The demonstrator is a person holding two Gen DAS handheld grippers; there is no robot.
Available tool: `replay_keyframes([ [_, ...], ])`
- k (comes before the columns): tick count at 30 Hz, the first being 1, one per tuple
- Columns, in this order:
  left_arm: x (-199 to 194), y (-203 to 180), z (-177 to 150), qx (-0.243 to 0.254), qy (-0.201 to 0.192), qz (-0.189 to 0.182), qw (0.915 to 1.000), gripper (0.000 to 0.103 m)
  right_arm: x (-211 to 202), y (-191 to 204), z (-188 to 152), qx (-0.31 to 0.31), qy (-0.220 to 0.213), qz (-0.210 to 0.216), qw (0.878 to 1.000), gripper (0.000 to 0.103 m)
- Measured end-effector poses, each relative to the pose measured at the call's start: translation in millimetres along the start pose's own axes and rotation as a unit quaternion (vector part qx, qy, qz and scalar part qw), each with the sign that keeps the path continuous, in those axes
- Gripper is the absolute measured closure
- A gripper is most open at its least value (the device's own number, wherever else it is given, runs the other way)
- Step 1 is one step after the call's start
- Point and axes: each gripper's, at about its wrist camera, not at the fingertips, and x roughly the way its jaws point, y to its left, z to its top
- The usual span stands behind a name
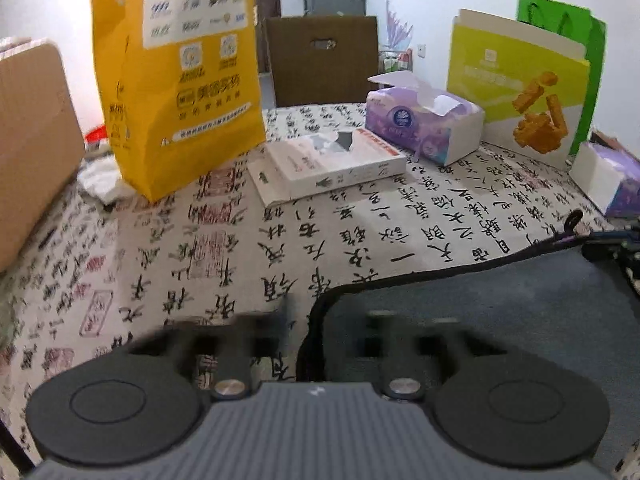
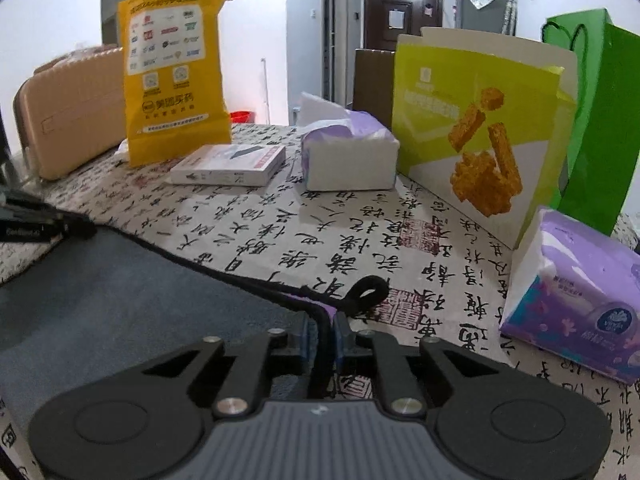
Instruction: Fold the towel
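A dark grey-blue towel [image 1: 500, 312] with a black hem lies flat on the calligraphy-print tablecloth [image 1: 180, 248]. In the left wrist view my left gripper [image 1: 320, 332] is blurred, its fingers wide apart on either side of the towel's near-left corner. In the right wrist view my right gripper [image 2: 328, 336] is shut on the towel's [image 2: 120, 300] black-hemmed corner, just below its hanging loop [image 2: 368, 290]. The right gripper also shows at the right edge of the left wrist view [image 1: 612, 240]. The left gripper shows at the left edge of the right wrist view [image 2: 36, 220].
At the back of the table stand a yellow paper bag [image 1: 176, 76], a flat white box [image 1: 328, 164], a purple tissue pack [image 1: 424, 120], a lime snack bag [image 1: 516, 84] and a green bag [image 2: 592, 120]. Another tissue pack [image 2: 572, 300] lies right. A beige case [image 2: 72, 116] sits left.
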Motion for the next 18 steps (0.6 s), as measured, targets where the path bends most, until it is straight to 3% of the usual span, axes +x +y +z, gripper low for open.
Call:
replay_keyframes([
  [3,-6,3,1,-0.004,-0.01,0.0,0.9999,0.036,-3,-1,1,0.0,-0.003,-0.003,1.0,0.083],
  [5,-10,3,2,-0.008,-0.009,-0.006,0.9999,0.026,-6,0,1,0.004,-0.005,-0.003,1.0,0.08],
  [9,-23,-2,-3,-0.004,-0.009,-0.011,0.9999,0.019,-15,1,3,0.014,-0.008,-0.003,1.0,0.058],
  [18,-66,-8,-14,-0.003,-0.009,-0.022,0.9997,0.013,-55,14,1,0.016,-0.017,-0.003,1.0,0.048],
])
